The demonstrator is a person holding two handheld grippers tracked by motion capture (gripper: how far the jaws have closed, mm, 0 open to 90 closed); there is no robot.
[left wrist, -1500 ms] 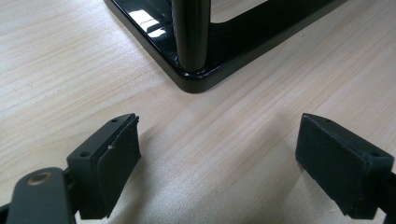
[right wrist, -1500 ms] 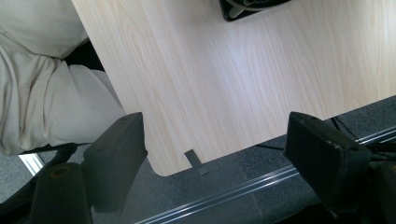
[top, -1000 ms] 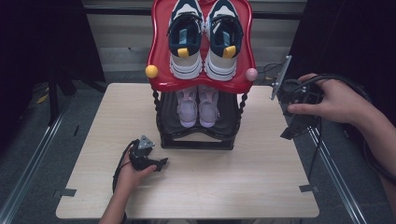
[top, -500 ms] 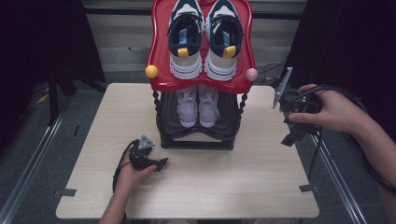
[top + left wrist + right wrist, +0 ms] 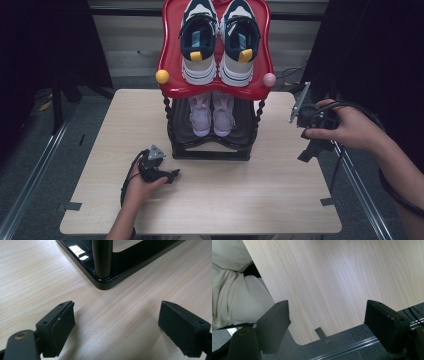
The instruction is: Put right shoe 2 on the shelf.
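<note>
Wooden table [image 5: 240, 200] with a shoe rack [image 5: 212, 145] and my two claws.

From above, my left gripper [image 5: 172, 175] rests just beside the rack and my right gripper [image 5: 306, 152] hangs at the table's right edge. Left gripper view: jaws apart, rack foot [image 5: 102, 265] close ahead. Right gripper view: jaws apart above a table corner.

red shelf [image 5: 172, 60], black rack base [image 5: 105, 282], pale wood table [image 5: 240, 195]
</note>
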